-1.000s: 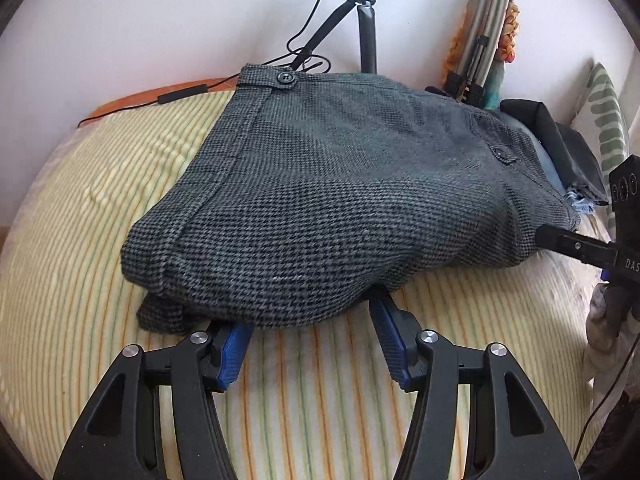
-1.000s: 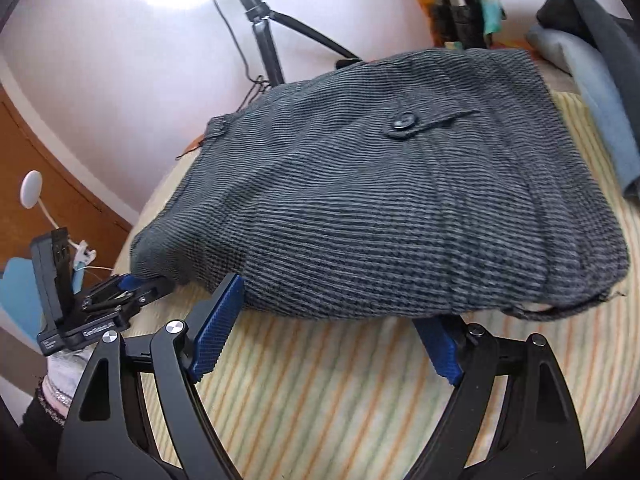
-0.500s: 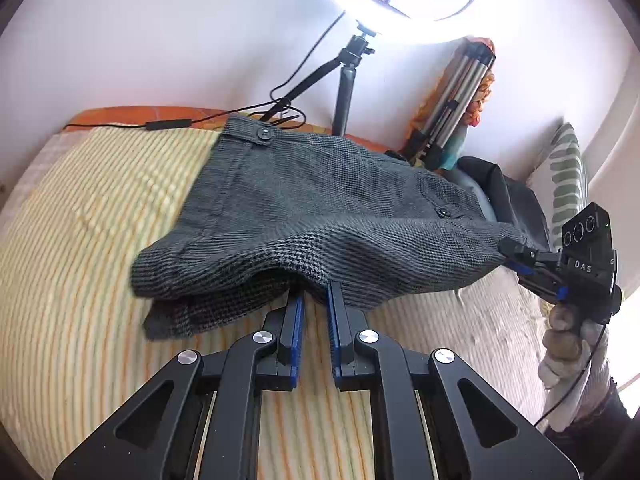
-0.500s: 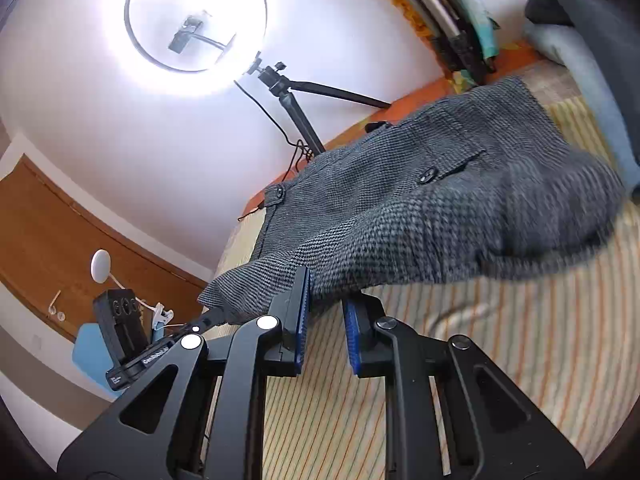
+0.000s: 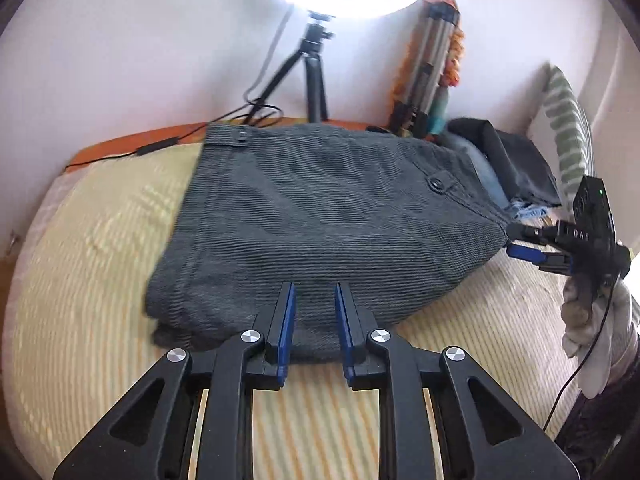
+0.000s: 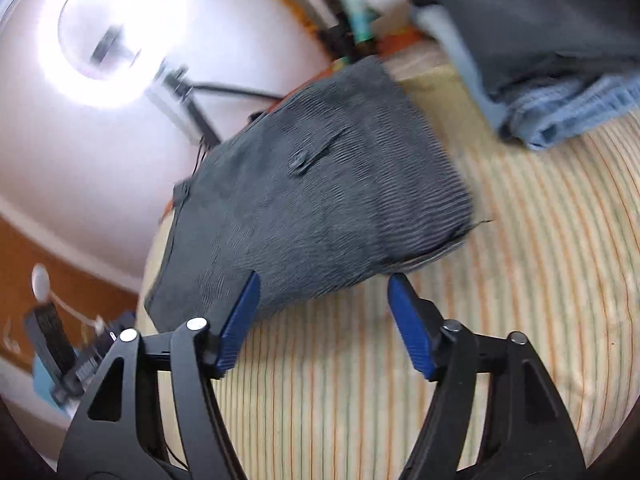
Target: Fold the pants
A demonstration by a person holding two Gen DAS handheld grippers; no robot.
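The grey houndstooth pants [image 5: 320, 216] lie folded in a flat bundle on the yellow striped bed; they also show in the right wrist view [image 6: 312, 208]. My left gripper [image 5: 314, 300] is partly open, its blue pads over the bundle's near edge with a gap between them. My right gripper [image 6: 320, 292] is wide open at the bundle's right-hand edge, holding nothing; it also shows in the left wrist view [image 5: 532, 244], its tips at the cloth's corner.
A ring light on a tripod [image 5: 316, 76] stands behind the bed against the wall. A folded tripod [image 5: 424, 80] leans beside it. Folded dark and blue clothes [image 6: 540, 60] are stacked at the right, by a striped pillow [image 5: 568, 140].
Both grippers were shut on the pants' edge and lifting it half a second ago. Now both have opened and the cloth lies flat on the bed.
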